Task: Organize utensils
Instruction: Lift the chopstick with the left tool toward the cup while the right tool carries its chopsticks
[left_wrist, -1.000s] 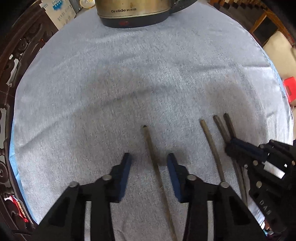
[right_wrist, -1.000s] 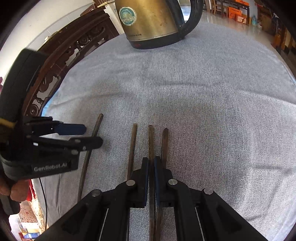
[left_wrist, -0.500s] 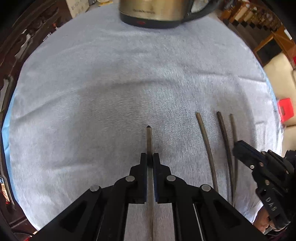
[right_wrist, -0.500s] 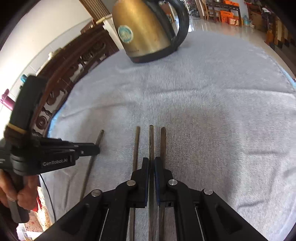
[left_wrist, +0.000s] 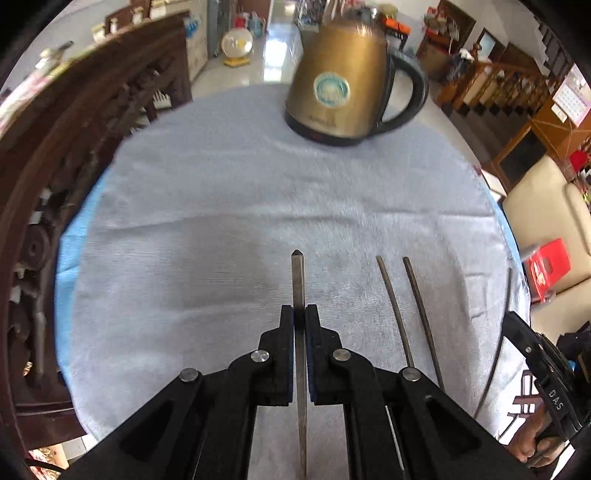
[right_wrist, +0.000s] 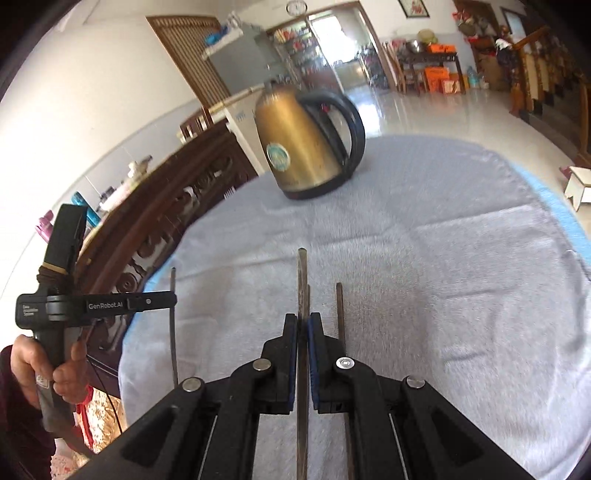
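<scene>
In the left wrist view my left gripper is shut on a dark chopstick, whose pointed tip sticks out above the grey cloth. Two more chopsticks lie side by side on the cloth to its right. At the far right my right gripper holds another chopstick. In the right wrist view my right gripper is shut on that chopstick, lifted over the pair, one of which shows clearly. My left gripper is at the left with its chopstick.
A gold electric kettle with a black handle stands at the far side of the cloth. Dark carved wooden furniture runs along the left edge. A red stool and a cream sofa sit beyond the right edge. A hand grips the left tool.
My left gripper closed on its chopstick, then both grippers rose with their chopsticks and tilted up, so the kettle and the room came into view.
</scene>
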